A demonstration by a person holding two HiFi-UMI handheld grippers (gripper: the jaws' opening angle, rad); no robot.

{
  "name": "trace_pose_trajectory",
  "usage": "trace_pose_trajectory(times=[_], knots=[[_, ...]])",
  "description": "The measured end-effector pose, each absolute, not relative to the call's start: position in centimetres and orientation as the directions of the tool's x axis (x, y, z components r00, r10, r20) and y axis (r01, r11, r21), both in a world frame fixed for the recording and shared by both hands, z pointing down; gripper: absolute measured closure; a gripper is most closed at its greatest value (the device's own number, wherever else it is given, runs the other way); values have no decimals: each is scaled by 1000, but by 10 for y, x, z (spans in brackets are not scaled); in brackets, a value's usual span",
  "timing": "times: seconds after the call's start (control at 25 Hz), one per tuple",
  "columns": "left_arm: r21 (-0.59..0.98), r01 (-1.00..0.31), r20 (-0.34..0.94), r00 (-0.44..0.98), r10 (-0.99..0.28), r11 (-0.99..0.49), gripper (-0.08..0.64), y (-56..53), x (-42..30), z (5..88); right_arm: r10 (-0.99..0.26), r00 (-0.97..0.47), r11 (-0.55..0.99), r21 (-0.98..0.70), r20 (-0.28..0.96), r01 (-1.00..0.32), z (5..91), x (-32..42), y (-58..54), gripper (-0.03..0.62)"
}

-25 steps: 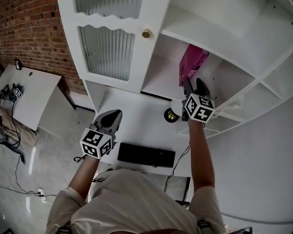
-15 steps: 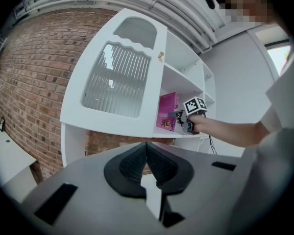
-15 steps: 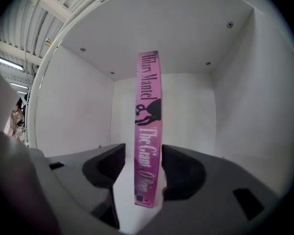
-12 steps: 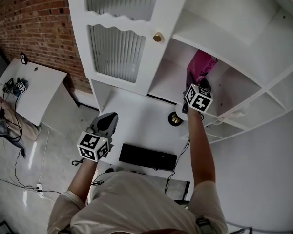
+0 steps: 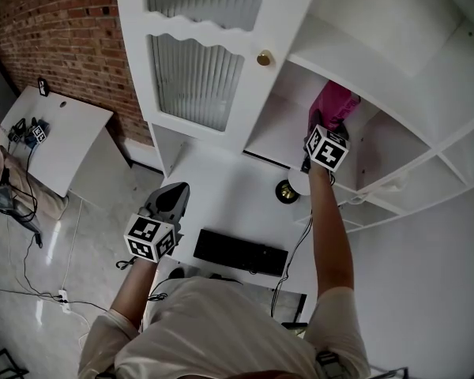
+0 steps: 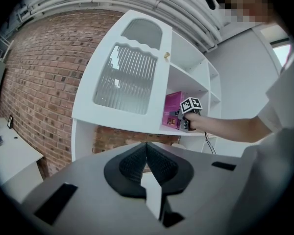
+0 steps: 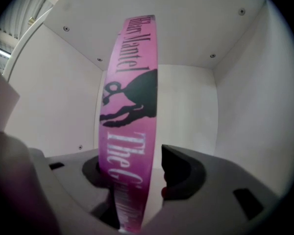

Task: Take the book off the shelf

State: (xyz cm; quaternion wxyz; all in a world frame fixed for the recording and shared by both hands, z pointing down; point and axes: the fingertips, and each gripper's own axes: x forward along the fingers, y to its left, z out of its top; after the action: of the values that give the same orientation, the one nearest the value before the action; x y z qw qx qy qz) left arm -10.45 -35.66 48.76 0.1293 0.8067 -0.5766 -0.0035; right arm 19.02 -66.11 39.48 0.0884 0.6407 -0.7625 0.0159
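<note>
Book (image 7: 130,106) stands upright on its lower edge, spine toward the camera, with the right tool (image 7: 137,180) straddling it. One jaw sits on each side of the spine. A thin gap shows between the cover and the near jaw, so the tool reads as released and not yet clenched. The spine runs about midway between the jaws, which should make an even pinch on both covers when they close.

The book is inside the open shelf (image 5: 276,129), away from its side walls. Nothing leans on it, so a straight pull outward looks unobstructed. A loose or off-centre grip could let the tall, thin book pivot or tip as it leaves the shelf.

Below the shelf and to its left, the left tool (image 6: 147,163) hangs with its jaws pressed together on nothing. It is kept low over the bench (image 5: 221,196), probably to keep it out of the reach. The task seems to be at the grasp stage, with the book not yet lifted.
</note>
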Motion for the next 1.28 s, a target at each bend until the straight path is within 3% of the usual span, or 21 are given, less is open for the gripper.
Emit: trace_pose_trajectory(times=[0.2,0.28,1.28], knots=[[212,-935,149,319,-936,-285,565,-353,-106,489,-980,-137,150,88,141,-985,394,195,-666,382],[210,-936,148,316,-937,-282,565,-352,-105,489,-981,-139,152,87,131,-985,393,197,-664,447],[211,-942,124,291,-949,-262,565,-313,-67,486,-935,-338,344,40,107,-938,385,211,-567,453]])
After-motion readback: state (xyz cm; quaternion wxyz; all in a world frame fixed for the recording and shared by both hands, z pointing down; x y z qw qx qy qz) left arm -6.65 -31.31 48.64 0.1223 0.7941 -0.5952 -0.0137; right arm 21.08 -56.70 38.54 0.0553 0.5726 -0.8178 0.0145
